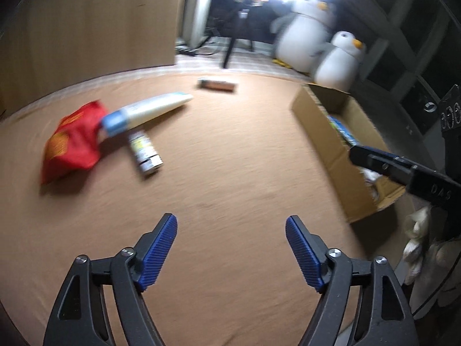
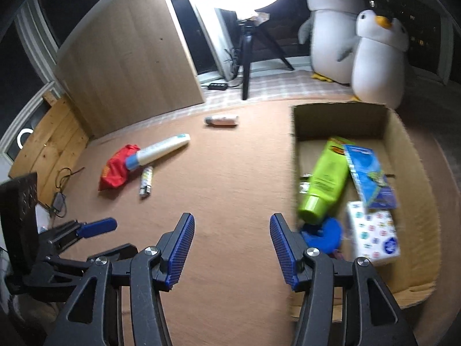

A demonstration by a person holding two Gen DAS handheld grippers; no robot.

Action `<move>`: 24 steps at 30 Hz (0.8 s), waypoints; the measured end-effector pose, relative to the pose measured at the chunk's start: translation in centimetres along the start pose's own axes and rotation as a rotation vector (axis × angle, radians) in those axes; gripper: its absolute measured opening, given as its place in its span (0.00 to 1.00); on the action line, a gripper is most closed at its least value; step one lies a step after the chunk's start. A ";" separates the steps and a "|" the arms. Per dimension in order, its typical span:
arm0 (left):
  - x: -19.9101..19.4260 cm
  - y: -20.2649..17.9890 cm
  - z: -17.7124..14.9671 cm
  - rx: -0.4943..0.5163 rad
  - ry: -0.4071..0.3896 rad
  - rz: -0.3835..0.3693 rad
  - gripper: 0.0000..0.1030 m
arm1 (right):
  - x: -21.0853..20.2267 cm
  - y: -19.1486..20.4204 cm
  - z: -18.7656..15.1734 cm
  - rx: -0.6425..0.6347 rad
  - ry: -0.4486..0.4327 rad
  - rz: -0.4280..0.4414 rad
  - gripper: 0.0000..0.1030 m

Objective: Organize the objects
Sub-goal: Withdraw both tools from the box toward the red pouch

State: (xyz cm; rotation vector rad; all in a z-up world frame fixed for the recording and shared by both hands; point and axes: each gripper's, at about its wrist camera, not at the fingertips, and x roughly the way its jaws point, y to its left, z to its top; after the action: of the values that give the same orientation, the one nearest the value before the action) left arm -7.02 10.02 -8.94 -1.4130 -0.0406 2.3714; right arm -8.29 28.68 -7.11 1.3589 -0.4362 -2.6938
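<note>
On the brown table lie a red snack bag, a white tube with a blue cap, a small bottle and a brownish tube at the far edge. A cardboard box on the right holds a green tube, a blue book, a patterned white pack and a blue object. My left gripper is open and empty above the table. My right gripper is open and empty by the box's near left corner.
Two penguin plush toys stand behind the box. A ring light on a tripod and a wooden panel stand beyond the table. Cables lie at the left.
</note>
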 end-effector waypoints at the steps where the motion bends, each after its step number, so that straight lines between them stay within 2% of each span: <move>1: -0.2 0.8 -0.3 -0.010 0.001 0.016 0.83 | 0.2 0.5 0.1 -0.002 -0.001 0.004 0.50; 5: -1.2 4.4 -1.7 -0.054 0.005 0.074 0.85 | 1.5 2.7 0.5 -0.024 0.006 0.019 0.51; 13: -2.9 10.5 -4.0 -0.149 0.008 0.099 0.86 | 4.8 6.9 1.3 -0.083 0.073 0.001 0.59; 24: -4.9 13.3 -5.2 -0.178 -0.023 0.141 0.87 | 10.8 13.3 2.7 -0.201 0.170 0.000 0.59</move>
State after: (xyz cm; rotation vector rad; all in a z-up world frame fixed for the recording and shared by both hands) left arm -4.56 -4.83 -10.29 -1.5148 -0.1669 2.5533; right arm -17.51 14.32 -10.09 1.5098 -0.1451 -2.5133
